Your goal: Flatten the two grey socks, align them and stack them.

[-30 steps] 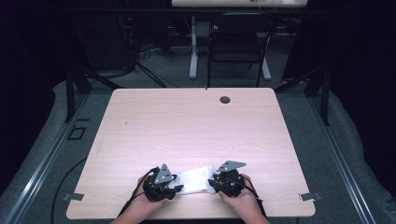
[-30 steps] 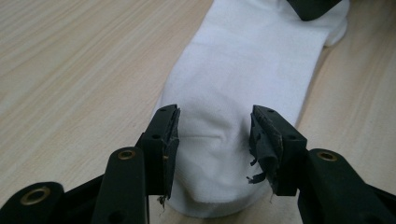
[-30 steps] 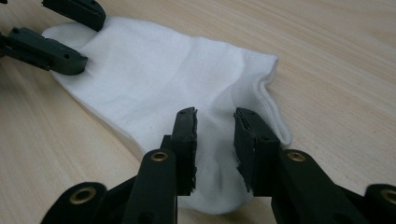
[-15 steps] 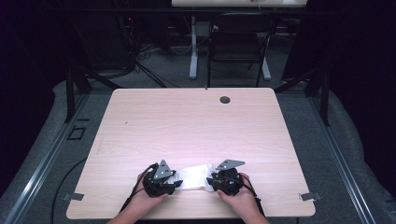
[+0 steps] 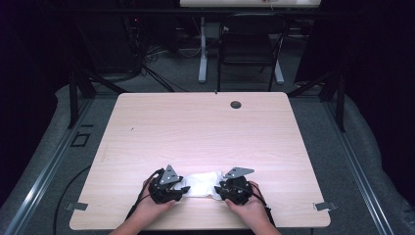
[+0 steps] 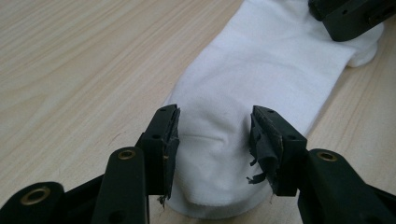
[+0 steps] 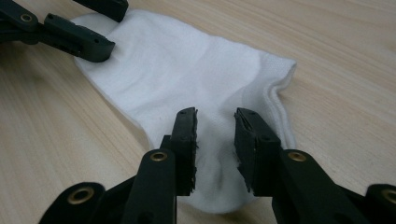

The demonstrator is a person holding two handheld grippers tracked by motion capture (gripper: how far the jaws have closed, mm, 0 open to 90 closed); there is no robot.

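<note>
sock (image 5: 201, 184): white, lying flat on the table (image 5: 205, 132), close to the near edge and about midway along it, stretching sideways between the two tools.
left tool (image 5: 182, 189): sitting at the sock's left end, in the person's left hand (image 5: 155, 205); in the left gripper view (image 6: 214, 140) the jaws are standing partly open, one on each side of a raised fold of the white cloth, which is lying between them; whether the pads are pinching it i cannot tell.
right tool (image 5: 218, 188): sitting at the sock's right end, in the person's right hand (image 5: 247, 208); in the right gripper view (image 7: 215, 140) the jaws are standing a little apart with bunched cloth rising in the gap; whether the pads are pressing on it i cannot tell.
sock's cuff: showing in the right gripper view as a ribbed edge, lying just to the right of that tool's jaws.
table top: pale wood grain, with a small dark round hole (image 5: 236, 104) near the far edge, well apart from the sock.
</note>
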